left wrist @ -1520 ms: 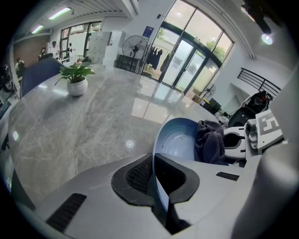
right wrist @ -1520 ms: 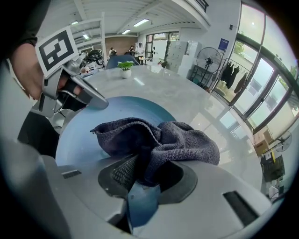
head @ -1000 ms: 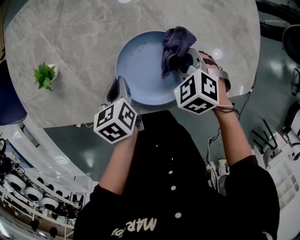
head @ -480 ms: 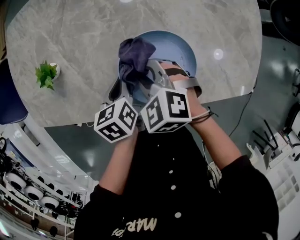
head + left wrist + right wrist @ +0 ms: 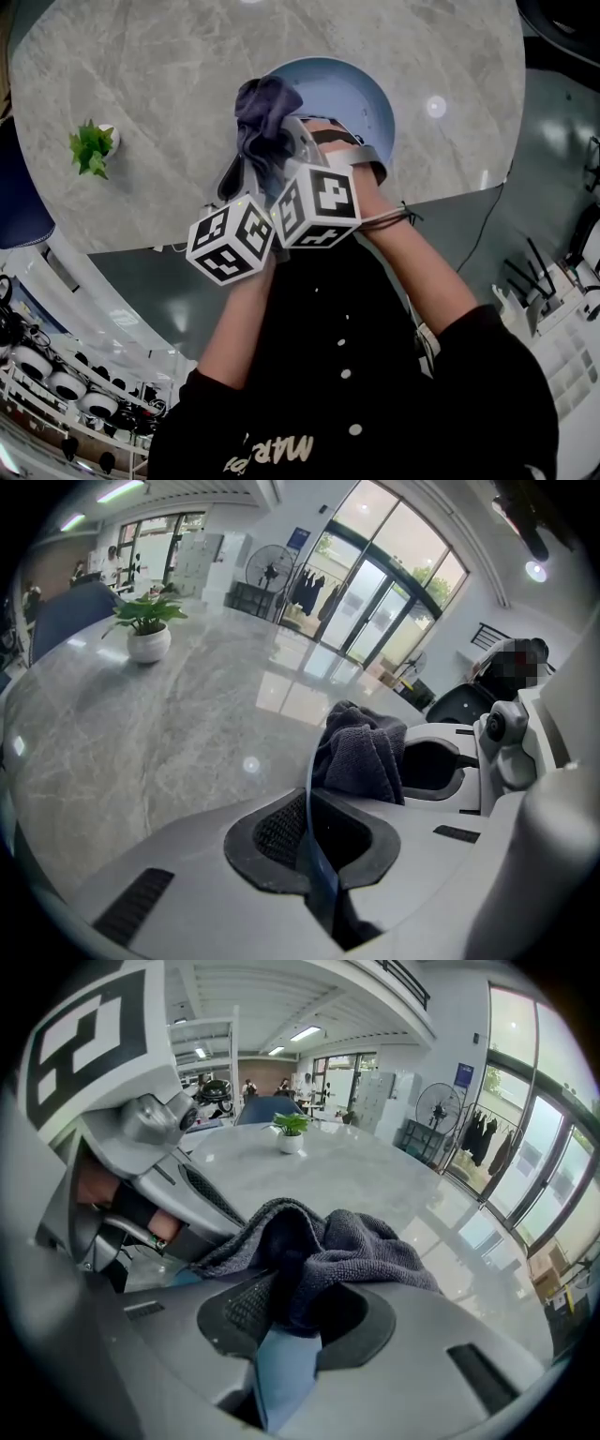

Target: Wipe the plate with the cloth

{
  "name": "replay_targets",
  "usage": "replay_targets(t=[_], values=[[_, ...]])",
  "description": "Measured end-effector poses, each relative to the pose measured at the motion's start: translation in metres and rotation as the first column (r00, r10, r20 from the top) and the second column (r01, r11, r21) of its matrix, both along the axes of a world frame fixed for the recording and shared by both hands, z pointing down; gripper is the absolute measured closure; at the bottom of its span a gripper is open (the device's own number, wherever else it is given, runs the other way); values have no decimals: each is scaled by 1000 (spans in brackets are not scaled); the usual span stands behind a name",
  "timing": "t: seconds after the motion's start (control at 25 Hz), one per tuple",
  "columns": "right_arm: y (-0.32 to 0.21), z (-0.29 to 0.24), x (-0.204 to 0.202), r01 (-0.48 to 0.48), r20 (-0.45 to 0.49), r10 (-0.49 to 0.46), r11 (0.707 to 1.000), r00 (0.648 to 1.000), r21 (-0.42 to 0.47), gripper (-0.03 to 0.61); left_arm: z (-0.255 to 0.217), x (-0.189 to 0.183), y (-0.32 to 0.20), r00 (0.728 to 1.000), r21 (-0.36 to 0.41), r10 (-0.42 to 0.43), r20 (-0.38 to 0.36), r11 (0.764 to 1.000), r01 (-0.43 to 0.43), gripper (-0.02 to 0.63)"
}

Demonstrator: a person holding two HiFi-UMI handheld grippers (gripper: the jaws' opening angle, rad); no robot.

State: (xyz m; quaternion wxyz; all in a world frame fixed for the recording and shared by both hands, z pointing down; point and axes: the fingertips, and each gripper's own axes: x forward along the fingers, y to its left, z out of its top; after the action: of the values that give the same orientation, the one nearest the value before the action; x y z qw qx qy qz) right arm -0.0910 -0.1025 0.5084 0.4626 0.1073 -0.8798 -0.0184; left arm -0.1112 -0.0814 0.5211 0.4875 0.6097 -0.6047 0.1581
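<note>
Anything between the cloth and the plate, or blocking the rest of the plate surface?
Nothing visible. The cloth, gripped by the right hand-held gripper, sits over the left side of the plate; the rest of the plate is bare. Only the left hand-held gripper, clamped on the near rim beside the cloth, is close.

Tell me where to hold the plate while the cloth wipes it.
Its thin near rim, from the table's edge, as the left gripper does: the plate is wide and shallow, so only the rim fits the jaws, leaving the face for the cloth.
</note>
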Motion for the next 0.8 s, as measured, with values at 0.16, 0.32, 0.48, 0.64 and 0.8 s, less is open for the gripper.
replay_targets(t=[0.16, 0.32, 0.48, 0.64, 0.8], values=[[1, 1, 7, 13, -19, -13, 1000, 1000, 4, 483, -2, 0, 0, 1000, 0, -17, -3, 1000, 17, 584], [3, 2, 15, 34, -33, -34, 999, 999, 8, 483, -2, 0, 0, 1000, -4, -19, -13, 1000, 19, 584], [3, 1, 30, 27, -37, -27, 1000, 999, 0, 483, -4, 1, 0, 1000, -2, -22, -12, 1000, 22, 584], [3, 4, 43, 23, -55, -23, 1000, 998, -7, 483, -1, -1, 0, 1000, 1, -22, -8, 1000, 22, 584], [3, 2, 60, 14, -74, -15, 1000, 997, -21, 483, -4, 2, -1, 1000, 3, -20, -5, 1000, 20, 584]])
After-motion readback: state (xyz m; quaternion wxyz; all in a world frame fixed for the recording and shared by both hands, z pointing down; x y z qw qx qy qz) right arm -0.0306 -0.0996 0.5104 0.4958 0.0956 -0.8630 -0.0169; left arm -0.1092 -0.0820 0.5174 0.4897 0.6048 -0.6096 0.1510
